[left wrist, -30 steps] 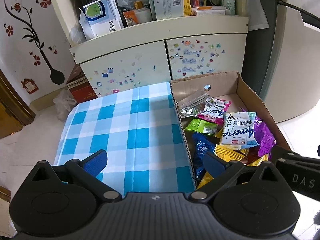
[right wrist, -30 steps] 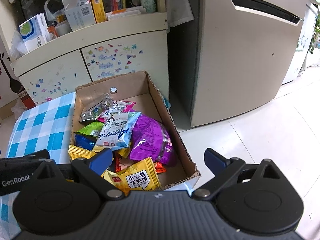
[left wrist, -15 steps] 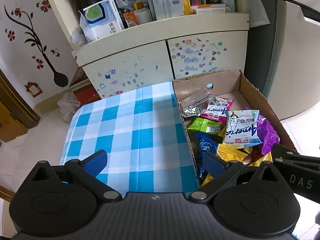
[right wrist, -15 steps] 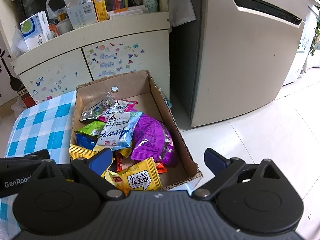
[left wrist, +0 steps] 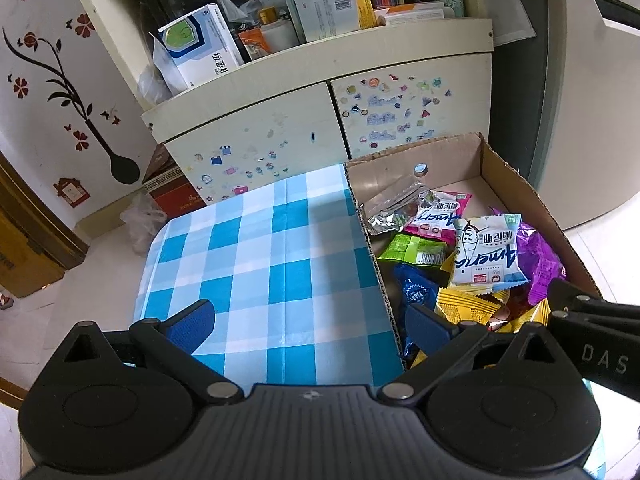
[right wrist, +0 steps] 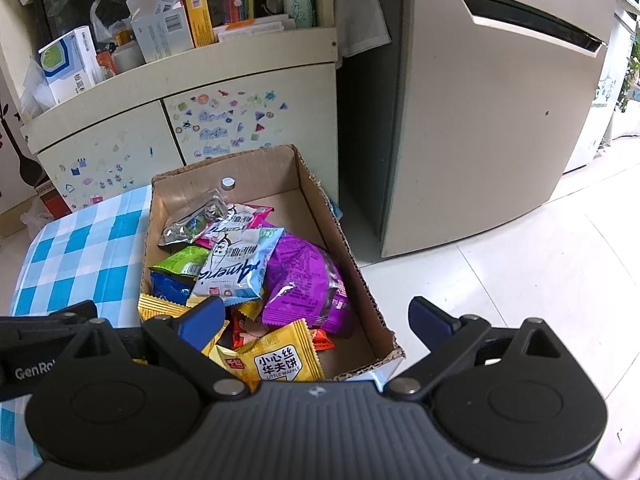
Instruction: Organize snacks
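My left hand-held gripper [left wrist: 310,322] and right hand-held gripper [right wrist: 316,320] are both spread wide, holding nothing. Crinkled foil snack packets [right wrist: 236,266] fill the corrugated cardboard box [right wrist: 360,280], whose edge abuts the smooth checked surface [left wrist: 260,256].

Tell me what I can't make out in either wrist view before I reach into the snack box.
- Snacks low in the cardboard box: buried under the purple bag and white packet, both views.
- Box's near end, left wrist view: hidden behind the left tool body.
- Yellow waffle packet: lower edge cut off by the right tool.
- Checkered table: near edge hidden by both tools.
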Motion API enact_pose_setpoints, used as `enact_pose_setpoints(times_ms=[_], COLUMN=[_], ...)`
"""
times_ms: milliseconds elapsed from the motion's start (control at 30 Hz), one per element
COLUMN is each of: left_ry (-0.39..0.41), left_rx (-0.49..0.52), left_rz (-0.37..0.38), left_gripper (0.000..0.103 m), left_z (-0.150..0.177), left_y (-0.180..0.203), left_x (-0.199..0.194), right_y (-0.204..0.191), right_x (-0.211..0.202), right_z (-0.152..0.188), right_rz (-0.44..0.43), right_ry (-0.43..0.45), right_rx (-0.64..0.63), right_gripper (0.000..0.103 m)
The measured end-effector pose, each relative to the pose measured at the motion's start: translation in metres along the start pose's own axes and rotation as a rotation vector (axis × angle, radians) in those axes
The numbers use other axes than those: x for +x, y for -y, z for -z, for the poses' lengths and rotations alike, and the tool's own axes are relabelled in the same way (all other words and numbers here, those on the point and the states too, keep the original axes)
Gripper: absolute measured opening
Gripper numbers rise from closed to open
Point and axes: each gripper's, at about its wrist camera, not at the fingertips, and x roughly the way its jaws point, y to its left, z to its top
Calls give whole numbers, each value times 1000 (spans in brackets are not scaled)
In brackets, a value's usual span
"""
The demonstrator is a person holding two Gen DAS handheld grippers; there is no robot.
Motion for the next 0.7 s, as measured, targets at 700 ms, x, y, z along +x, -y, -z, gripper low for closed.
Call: enact_pose_setpoints(times_ms=[700], left_ry=[-13], left_rx=[13], left_rz=[31], left_gripper=[103], left_z=[-4], left_y=[-4], left_x=[9], right_y=[-4], right_x=[4], right_z=[-2], right_rz=[10], right_ry=[-4], right_rx=[-7], right_gripper=[98])
